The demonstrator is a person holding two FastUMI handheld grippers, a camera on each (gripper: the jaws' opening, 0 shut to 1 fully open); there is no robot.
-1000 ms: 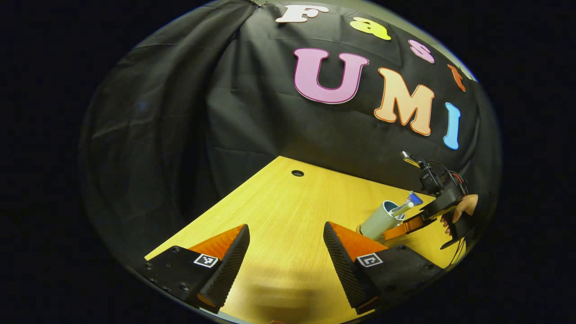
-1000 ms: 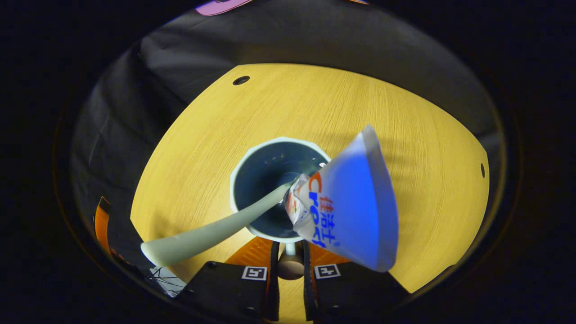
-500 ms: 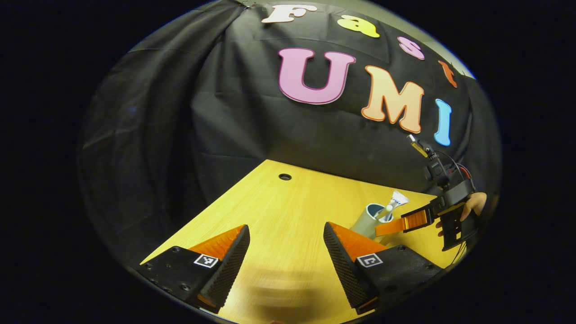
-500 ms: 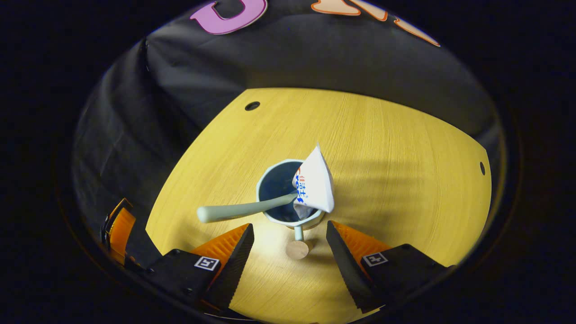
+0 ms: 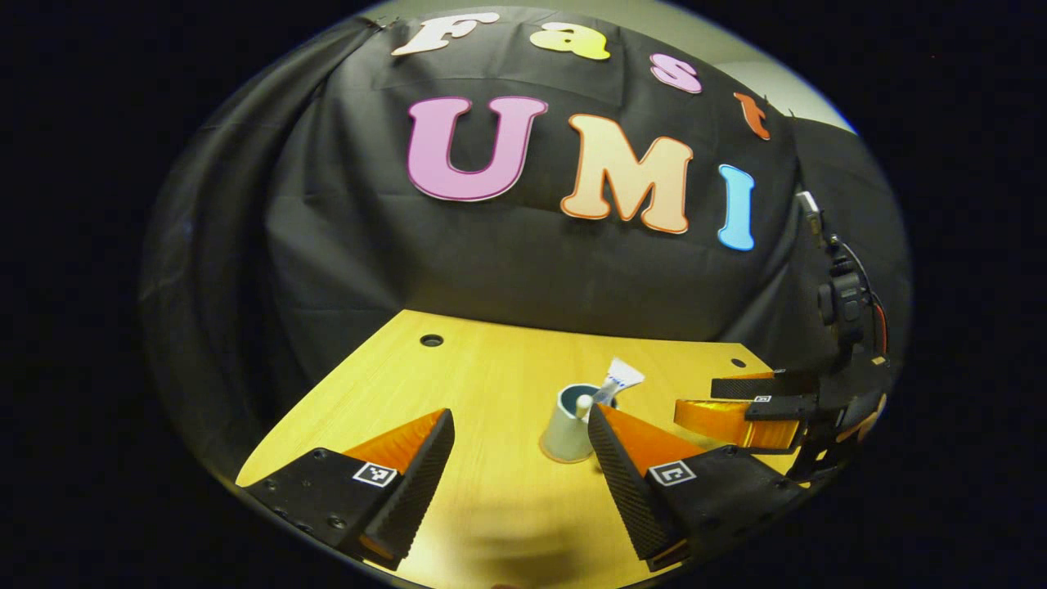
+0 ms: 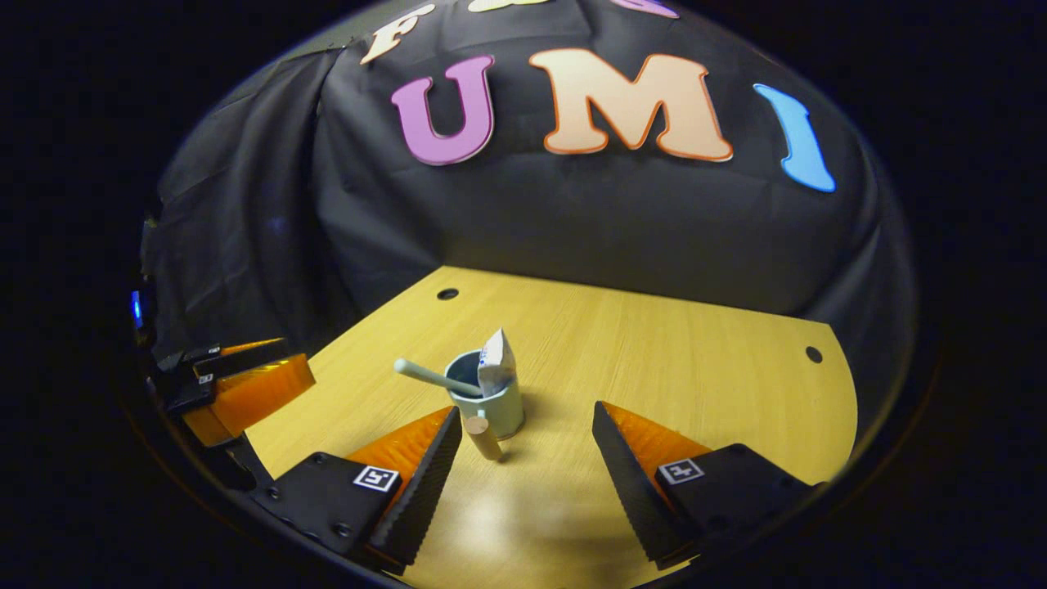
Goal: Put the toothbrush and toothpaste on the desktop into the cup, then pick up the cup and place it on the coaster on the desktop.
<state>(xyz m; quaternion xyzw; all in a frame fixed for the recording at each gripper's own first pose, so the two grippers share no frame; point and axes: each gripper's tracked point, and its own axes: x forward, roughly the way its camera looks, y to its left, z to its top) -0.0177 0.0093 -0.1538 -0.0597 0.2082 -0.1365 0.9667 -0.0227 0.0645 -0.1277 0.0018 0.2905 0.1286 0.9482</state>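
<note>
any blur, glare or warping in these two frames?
Left gripper view: desktop smeared near the bottom edge, cup sharp, fisheye bows the desk's far edge. Right gripper view: sharp, soft glare patch between the fingers, cup throwing a short shadow rightward.

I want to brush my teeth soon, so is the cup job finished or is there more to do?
Done: the toothbrush and toothpaste stand in the cup, upright on the desktop. In hand: nothing; the left claw and right claw are both open, off the cup. Left: maybe nothing, but I cannot tell whether the coaster lies under the cup.
</note>
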